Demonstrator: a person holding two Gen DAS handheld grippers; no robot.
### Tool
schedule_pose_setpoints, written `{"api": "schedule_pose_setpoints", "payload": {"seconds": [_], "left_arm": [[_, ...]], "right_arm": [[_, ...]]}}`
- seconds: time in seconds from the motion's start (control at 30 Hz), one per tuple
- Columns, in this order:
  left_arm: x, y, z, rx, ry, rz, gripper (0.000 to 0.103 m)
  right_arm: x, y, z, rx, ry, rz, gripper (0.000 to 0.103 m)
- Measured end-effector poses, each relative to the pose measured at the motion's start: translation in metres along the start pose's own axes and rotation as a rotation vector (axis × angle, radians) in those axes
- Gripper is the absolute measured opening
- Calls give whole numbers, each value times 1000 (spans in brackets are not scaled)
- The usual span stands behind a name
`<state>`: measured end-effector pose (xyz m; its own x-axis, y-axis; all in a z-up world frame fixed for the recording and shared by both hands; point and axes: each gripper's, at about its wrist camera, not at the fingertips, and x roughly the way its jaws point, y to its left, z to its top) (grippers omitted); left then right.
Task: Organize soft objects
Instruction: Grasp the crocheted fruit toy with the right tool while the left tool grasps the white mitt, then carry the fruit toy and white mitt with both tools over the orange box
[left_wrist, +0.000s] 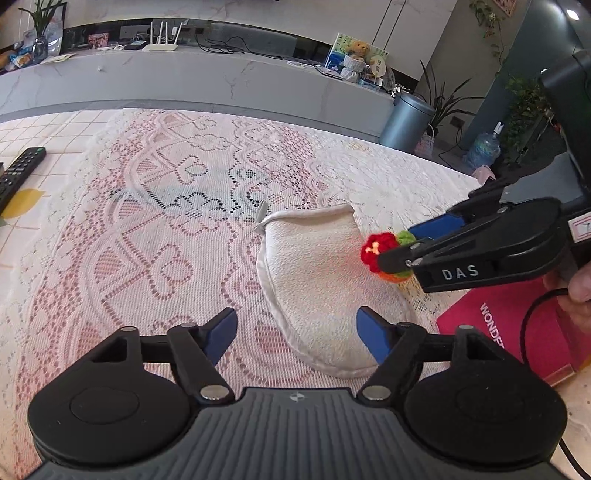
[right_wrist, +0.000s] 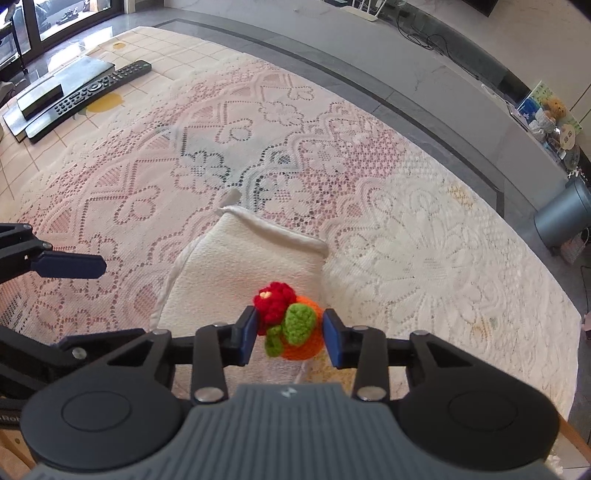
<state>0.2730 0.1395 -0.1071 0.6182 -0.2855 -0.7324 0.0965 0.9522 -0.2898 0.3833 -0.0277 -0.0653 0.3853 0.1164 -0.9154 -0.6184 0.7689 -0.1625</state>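
A cream cloth pouch (left_wrist: 317, 280) lies flat on the lace tablecloth, its open mouth facing away; it also shows in the right wrist view (right_wrist: 236, 277). My right gripper (right_wrist: 290, 328) is shut on a crocheted toy (right_wrist: 295, 325), orange with a red flower and green leaves, and holds it over the pouch's near right part. In the left wrist view the right gripper (left_wrist: 400, 247) comes in from the right with the toy (left_wrist: 384, 254). My left gripper (left_wrist: 297, 334) is open and empty at the pouch's near end; one left fingertip (right_wrist: 70, 266) shows in the right wrist view.
A lace tablecloth (left_wrist: 147, 240) covers the table. A red book (left_wrist: 517, 328) lies at the right. A black remote (left_wrist: 18, 177) lies at the far left, also in the right wrist view (right_wrist: 88, 92) beside a flat black box (right_wrist: 55, 88). A grey bin (left_wrist: 404, 123) stands beyond the table.
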Motion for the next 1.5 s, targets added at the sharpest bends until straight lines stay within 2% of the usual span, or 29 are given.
{"api": "schedule_pose_setpoints", "payload": {"seconds": [0.17,0.4,0.47,0.63,0.77,0.87,0.97,1.03,1.2,1.33,1.5], "left_arm": [[20,2,5,-14,21,9,88],[39,-4,6,25,30,-72,86],[45,-8,4,44,48,-64,86],[42,-9,2,45,37,-85,87],[41,-20,0,83,42,-148,84],[43,-30,-3,118,46,-134,82],[44,-34,-3,129,38,-108,66],[44,-34,-3,129,32,-84,48],[45,-40,-4,159,24,-65,22],[43,-47,-5,192,7,-45,16],[26,-42,-2,147,-28,-19,13]], "right_arm": [[15,-9,-1,45,69,25,38],[18,-16,0,54,77,61,38],[19,-22,0,69,80,81,38],[20,-27,-1,91,69,104,39],[20,-27,-3,83,58,109,39],[20,-29,-4,88,52,116,39],[20,-29,-4,93,48,118,39],[20,-29,-5,94,45,117,39],[18,-28,-7,95,40,110,39],[15,-24,-10,82,26,90,38],[0,-24,-17,115,-15,85,37]]}}
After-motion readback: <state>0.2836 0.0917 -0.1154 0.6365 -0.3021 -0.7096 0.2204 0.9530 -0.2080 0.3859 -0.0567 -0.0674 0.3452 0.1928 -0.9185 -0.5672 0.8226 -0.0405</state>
